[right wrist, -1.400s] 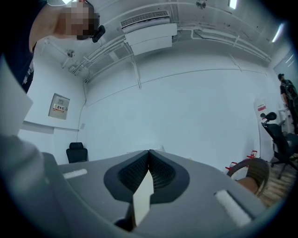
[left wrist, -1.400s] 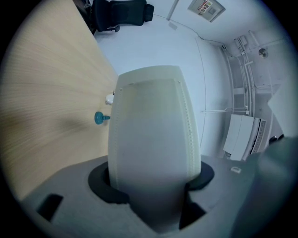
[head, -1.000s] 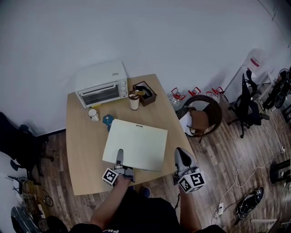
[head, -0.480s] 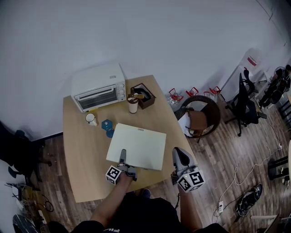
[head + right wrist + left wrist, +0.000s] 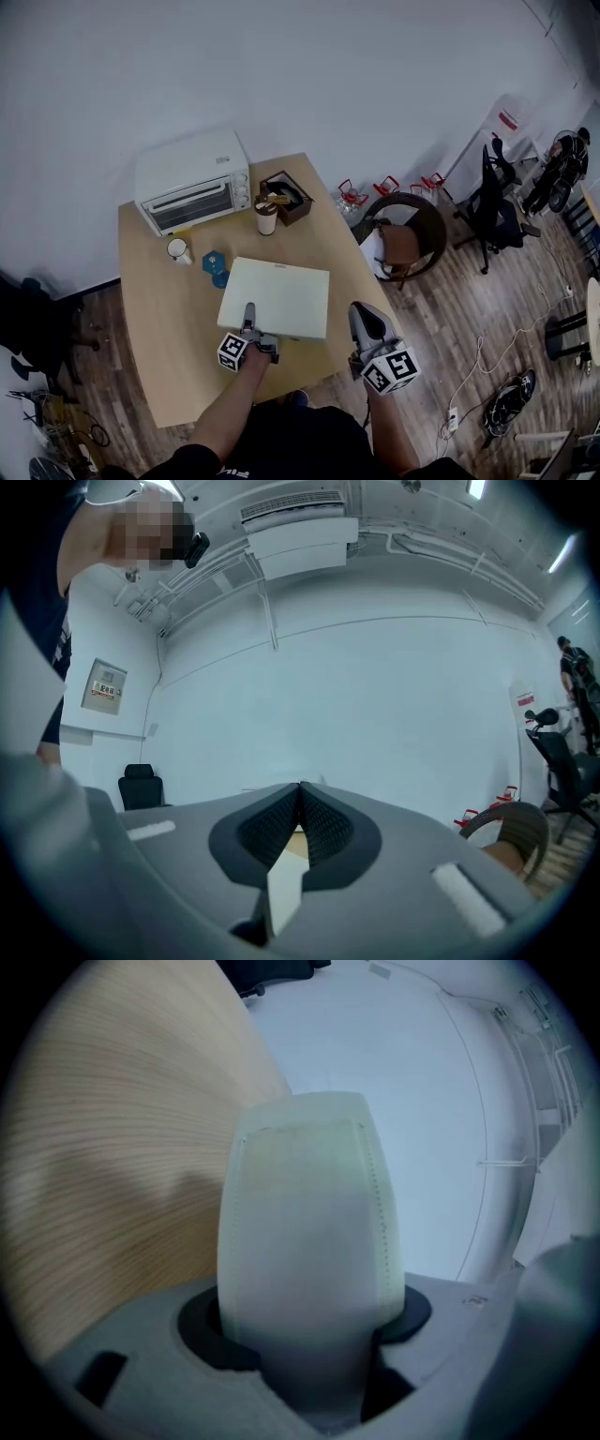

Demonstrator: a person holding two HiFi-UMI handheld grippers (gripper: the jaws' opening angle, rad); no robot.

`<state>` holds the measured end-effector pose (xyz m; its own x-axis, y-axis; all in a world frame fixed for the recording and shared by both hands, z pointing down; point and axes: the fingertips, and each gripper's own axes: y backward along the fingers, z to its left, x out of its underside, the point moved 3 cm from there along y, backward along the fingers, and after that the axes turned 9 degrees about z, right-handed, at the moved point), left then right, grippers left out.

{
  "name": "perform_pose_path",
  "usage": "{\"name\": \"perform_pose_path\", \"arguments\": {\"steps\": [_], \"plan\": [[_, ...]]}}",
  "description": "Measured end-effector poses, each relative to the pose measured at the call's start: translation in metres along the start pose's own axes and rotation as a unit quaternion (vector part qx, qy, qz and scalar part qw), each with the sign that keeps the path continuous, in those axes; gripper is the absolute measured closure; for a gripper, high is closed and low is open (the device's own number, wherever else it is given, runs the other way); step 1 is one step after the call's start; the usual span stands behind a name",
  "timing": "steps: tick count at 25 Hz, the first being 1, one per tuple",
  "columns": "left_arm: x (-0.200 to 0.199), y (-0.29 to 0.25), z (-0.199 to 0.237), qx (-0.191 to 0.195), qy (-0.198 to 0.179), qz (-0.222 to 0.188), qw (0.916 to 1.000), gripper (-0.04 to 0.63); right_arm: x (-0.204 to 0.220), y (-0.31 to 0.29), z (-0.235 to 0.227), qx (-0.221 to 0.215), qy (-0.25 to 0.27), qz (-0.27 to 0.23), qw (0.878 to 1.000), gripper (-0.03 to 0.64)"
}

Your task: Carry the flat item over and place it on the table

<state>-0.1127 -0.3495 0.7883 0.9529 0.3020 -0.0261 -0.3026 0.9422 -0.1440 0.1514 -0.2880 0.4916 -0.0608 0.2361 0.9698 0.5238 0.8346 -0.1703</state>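
The flat item (image 5: 277, 295) is a pale, stitched rectangular mat, held level over the middle of the wooden table (image 5: 150, 328). I cannot tell whether it rests on the tabletop. My left gripper (image 5: 249, 325) is shut on the mat's near edge. In the left gripper view the mat (image 5: 309, 1222) fills the centre and runs out from between the jaws, with the table's wood (image 5: 112, 1147) at the left. My right gripper (image 5: 365, 325) hangs off the table's near right corner, shut and empty. In the right gripper view the right gripper (image 5: 300, 794) has its ribbed pads touching.
A white toaster oven (image 5: 187, 183), a paper cup (image 5: 266, 217), a brown box (image 5: 286, 195), a white mug (image 5: 177, 249) and blue coasters (image 5: 214, 263) stand at the table's far end. A round chair (image 5: 408, 239), water bottles (image 5: 375, 192) and an office chair (image 5: 497, 192) are on the right.
The head view has drifted, so the table and mat sit further left and smaller. The left gripper still holds the mat's near edge. The right gripper stays shut beside the table.
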Motion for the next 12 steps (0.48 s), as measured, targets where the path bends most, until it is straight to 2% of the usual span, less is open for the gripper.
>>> {"name": "perform_pose_path", "arguments": {"steps": [4,12], "plan": [[-0.004,-0.007,0.008,-0.013,-0.013,0.010,0.9998,0.307,0.001,-0.005,0.007,-0.004,0.001,0.004,1.000,0.614],[-0.009,-0.013,0.032,-0.047,-0.007,0.007,0.9989,0.307,0.008,-0.011,0.013,-0.006,-0.001,0.013,1.000,0.614]]}}
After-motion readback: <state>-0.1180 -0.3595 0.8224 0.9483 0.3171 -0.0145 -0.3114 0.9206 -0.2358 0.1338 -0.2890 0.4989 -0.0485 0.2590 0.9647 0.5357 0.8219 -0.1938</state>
